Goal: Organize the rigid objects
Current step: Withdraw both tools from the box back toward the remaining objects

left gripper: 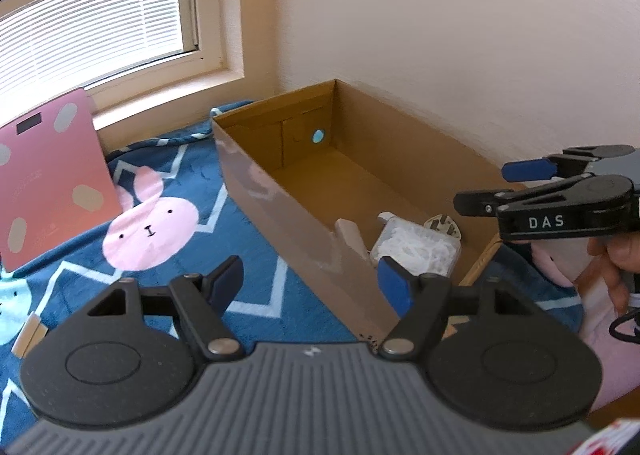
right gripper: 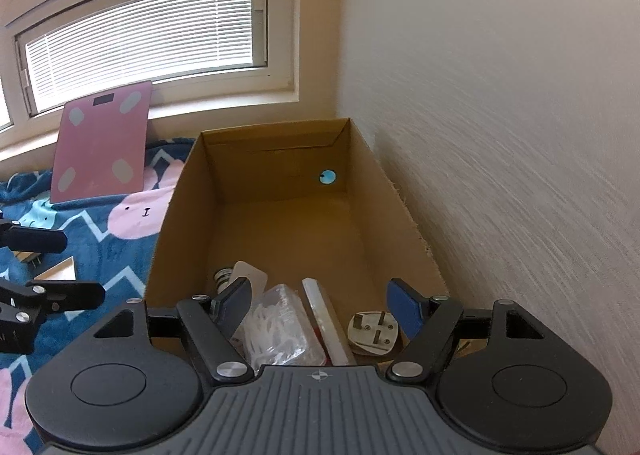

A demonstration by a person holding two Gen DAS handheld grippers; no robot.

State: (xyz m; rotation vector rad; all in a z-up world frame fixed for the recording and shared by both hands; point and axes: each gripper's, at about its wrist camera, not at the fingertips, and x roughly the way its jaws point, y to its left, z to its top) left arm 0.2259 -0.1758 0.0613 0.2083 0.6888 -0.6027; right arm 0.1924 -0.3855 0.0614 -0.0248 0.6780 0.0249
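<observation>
An open cardboard box point(left gripper: 280, 191) point(right gripper: 180, 211) stands on a blue rabbit-print blanket against the wall. At its near end lie a clear plastic box of white picks point(left gripper: 416, 251) point(right gripper: 280, 323), a white plug adapter point(left gripper: 442, 225) point(right gripper: 374, 331), a flat white item point(right gripper: 324, 319) and a bulb-like thing point(right gripper: 224, 277). My left gripper point(left gripper: 310, 287) is open and empty, above the box's near wall. My right gripper point(right gripper: 320, 307) is open and empty, over the box's near end; it also shows in the left wrist view point(left gripper: 492, 187).
A pink bathroom scale point(left gripper: 44, 179) point(right gripper: 102, 143) leans against the wall under the window. A small wooden piece point(left gripper: 28, 335) point(right gripper: 56, 269) lies on the blanket point(left gripper: 192, 255). The white wall point(right gripper: 500, 135) runs close along the box's right side.
</observation>
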